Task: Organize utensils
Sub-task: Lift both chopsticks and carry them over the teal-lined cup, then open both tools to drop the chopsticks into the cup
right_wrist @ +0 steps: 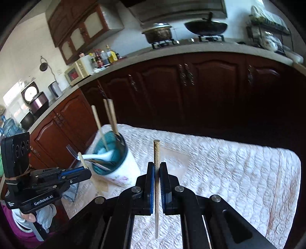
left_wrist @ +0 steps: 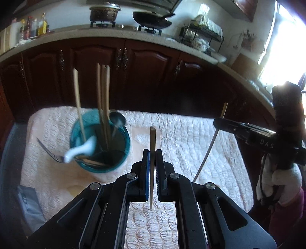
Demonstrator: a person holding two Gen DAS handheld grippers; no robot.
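Observation:
My left gripper (left_wrist: 152,151) is shut on a pale wooden chopstick (left_wrist: 152,138) that stands upright between its pads, above the table. My right gripper (right_wrist: 157,164) is shut the same way on a second chopstick (right_wrist: 156,151). To the left stands a white cup with a teal inside (left_wrist: 100,141) (right_wrist: 122,170). It holds several chopsticks (left_wrist: 104,92), a metal spoon (left_wrist: 117,118), a white ceramic spoon (left_wrist: 80,151) and a fork (left_wrist: 47,151). The right gripper (left_wrist: 216,122) shows at the right edge of the left wrist view. The left gripper (right_wrist: 89,172) sits next to the cup in the right wrist view.
A white quilted cloth (left_wrist: 191,138) (right_wrist: 229,168) covers the table. Dark wooden cabinets (left_wrist: 153,76) stand beyond its far edge, under a counter with a pot (left_wrist: 104,12), a wok (left_wrist: 153,19) and a dish rack (left_wrist: 202,34). A grey item (left_wrist: 28,206) lies at the table's left edge.

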